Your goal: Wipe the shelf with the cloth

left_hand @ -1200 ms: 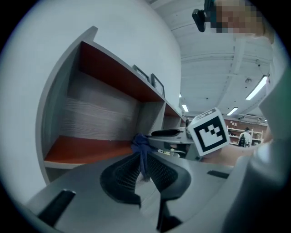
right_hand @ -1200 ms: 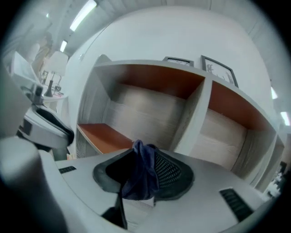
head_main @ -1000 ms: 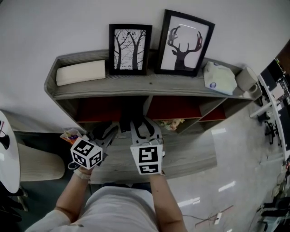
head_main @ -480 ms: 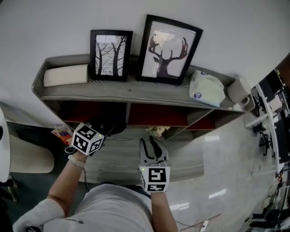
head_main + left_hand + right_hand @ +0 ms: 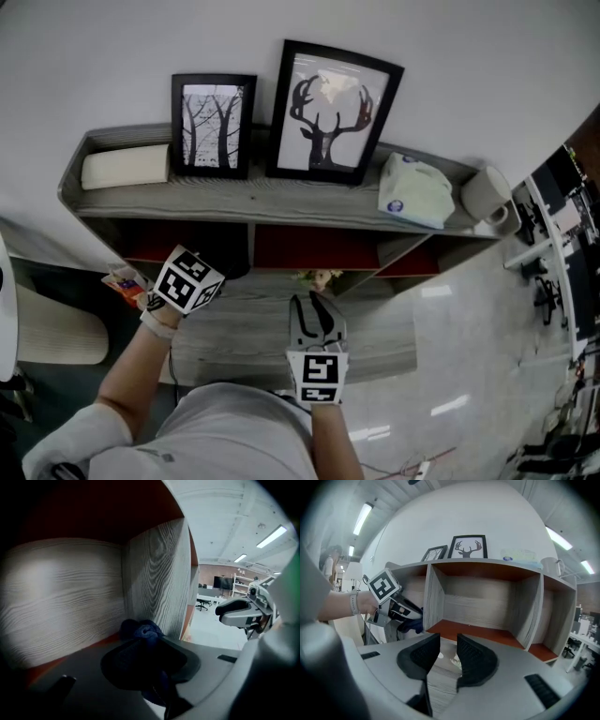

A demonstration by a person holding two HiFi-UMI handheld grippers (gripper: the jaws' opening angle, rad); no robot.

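A grey wood-grain shelf [image 5: 281, 202] stood against a white wall, with 3 compartments floored in red-brown. The left gripper [image 5: 221, 268] reached into the leftmost compartment, whose back panel lay straight ahead of it and whose divider stood just to its right. Its jaws were closing on the dark blue cloth [image 5: 140, 632], which sat bunched between the pads and bulged out past the tips, near the corner where the back panel met the divider. Whether the cloth touched the compartment floor could not be told.

The right gripper [image 5: 448, 644] hung to the right of the left one, outside the shelf and above the grey lower board [image 5: 375, 328], facing the middle compartment. Its jaws were closing, a narrow gap remained between them, and nothing stood in that gap.

Above both grippers, the top board carried a cream block [image 5: 125, 166], 2 framed pictures [image 5: 213, 125], a tissue pack [image 5: 415, 192] and a mug [image 5: 487, 197].
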